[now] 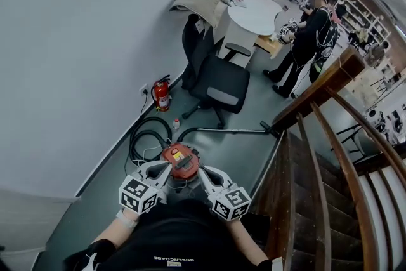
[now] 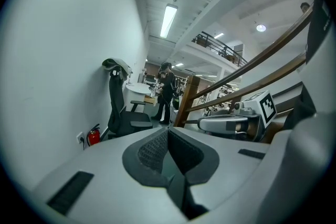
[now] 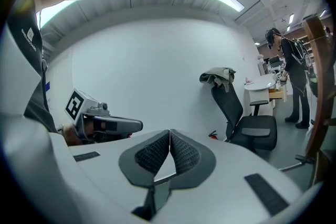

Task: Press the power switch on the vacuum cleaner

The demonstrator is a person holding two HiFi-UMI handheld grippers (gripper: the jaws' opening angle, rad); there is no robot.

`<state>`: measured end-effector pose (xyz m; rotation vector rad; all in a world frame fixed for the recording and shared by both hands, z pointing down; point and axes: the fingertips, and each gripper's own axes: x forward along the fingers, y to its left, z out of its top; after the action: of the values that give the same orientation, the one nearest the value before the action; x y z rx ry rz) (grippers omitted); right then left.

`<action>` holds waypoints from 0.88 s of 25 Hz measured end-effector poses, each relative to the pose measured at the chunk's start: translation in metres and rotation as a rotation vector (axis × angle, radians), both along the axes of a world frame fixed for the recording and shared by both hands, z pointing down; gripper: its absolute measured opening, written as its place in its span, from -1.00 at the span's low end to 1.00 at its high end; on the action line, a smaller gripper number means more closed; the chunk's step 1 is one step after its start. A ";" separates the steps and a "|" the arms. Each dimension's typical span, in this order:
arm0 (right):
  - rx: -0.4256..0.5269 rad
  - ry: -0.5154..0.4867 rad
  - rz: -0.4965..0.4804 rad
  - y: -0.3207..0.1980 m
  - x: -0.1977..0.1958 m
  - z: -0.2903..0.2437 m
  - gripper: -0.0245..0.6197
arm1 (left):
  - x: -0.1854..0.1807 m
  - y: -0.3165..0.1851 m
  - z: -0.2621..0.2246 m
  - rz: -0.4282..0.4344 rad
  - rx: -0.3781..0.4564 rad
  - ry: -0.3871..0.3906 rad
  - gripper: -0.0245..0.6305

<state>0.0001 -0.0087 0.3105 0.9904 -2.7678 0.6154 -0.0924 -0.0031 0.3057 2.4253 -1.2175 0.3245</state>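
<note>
With my left hand-held gripper (image 1: 163, 167) and right hand-held gripper (image 1: 204, 173) both closed and empty over the red vacuum cleaner (image 1: 180, 160) on the floor (image 1: 254, 136) by the wall (image 1: 76, 41), a slanted jab could miss its power switch, which I cannot pick out, or shove the canister away.

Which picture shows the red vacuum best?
The head view: the vacuum sits on the floor below, its top showing. Both gripper views look out level at the wall and chair, so neither shows it.
</note>
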 end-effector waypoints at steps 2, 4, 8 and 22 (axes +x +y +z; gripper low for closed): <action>0.023 0.024 -0.001 0.002 0.000 -0.001 -0.84 | 0.001 0.000 0.003 0.000 -0.003 -0.004 -0.88; 0.053 0.055 -0.006 0.005 0.000 -0.001 -0.85 | 0.002 0.001 0.004 0.002 -0.003 -0.002 -0.88; 0.068 0.066 -0.001 0.007 0.000 0.000 -0.85 | 0.004 -0.002 0.002 0.007 0.010 0.009 -0.88; 0.028 0.038 0.098 -0.007 0.027 0.006 -0.85 | 0.019 -0.023 0.010 0.052 -0.008 0.023 -0.88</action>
<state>0.0271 -0.0159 0.3167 1.1376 -2.7149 0.5665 -0.0736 -0.0262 0.3152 2.4501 -1.1432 0.3152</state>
